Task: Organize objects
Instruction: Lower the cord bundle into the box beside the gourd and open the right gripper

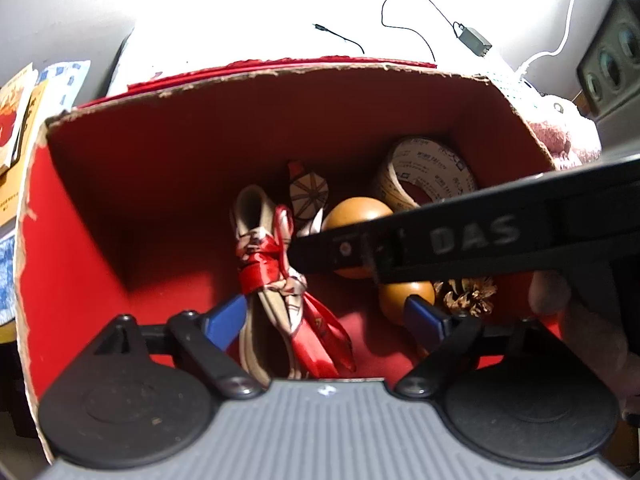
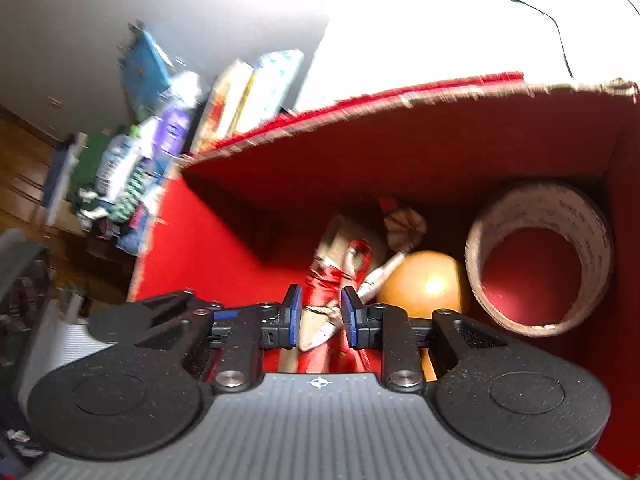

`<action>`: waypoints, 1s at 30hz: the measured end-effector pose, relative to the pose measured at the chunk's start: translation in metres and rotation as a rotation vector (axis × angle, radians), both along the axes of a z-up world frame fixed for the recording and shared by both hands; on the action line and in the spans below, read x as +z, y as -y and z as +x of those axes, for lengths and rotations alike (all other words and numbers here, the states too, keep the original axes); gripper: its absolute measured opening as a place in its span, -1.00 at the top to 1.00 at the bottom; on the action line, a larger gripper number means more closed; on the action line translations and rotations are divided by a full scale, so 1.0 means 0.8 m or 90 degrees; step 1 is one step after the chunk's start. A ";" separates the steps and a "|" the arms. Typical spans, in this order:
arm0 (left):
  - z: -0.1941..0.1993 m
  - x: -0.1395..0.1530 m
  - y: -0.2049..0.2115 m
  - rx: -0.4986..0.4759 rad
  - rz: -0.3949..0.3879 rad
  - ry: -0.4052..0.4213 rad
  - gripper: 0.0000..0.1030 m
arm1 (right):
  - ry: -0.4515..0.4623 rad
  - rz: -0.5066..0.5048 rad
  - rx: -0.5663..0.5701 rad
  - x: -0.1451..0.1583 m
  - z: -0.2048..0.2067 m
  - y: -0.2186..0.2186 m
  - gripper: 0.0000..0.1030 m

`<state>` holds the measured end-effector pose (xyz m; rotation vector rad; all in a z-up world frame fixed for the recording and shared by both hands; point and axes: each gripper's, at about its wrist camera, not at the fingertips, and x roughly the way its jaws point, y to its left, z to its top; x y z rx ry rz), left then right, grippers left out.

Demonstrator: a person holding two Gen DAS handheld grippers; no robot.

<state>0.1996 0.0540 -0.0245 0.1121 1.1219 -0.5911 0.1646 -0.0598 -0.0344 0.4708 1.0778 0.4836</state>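
Box, red cardboard, torn rim, holding: folded cloth bundle tied with red ribbon at centre floor; two orange balls just right of it; tape roll in far right corner; pine cone near right wall (partly hidden). Left gripper: fingers spread wide over the bundle. Right gripper: fingers narrowly parted above the ribbon, gripping nothing visible.
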 end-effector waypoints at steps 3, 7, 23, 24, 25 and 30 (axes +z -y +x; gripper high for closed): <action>-0.004 0.003 -0.002 -0.001 -0.007 0.016 -0.68 | -0.005 0.024 -0.006 0.000 0.003 0.004 0.53; -0.009 0.012 -0.004 0.003 0.014 0.046 -0.68 | -0.045 0.065 0.013 0.004 0.021 -0.013 0.52; -0.008 0.011 -0.016 0.022 0.051 0.060 -0.70 | -0.152 0.021 0.041 -0.022 0.030 -0.050 0.61; -0.007 0.010 -0.016 0.023 0.050 0.056 -0.71 | -0.146 0.006 0.032 -0.020 0.026 -0.051 0.64; -0.006 0.009 -0.017 0.024 0.049 0.054 -0.71 | -0.137 -0.008 0.025 -0.015 0.023 -0.051 0.64; -0.002 0.005 -0.016 0.027 0.053 0.049 -0.71 | -0.122 -0.058 -0.010 -0.013 0.014 -0.038 0.63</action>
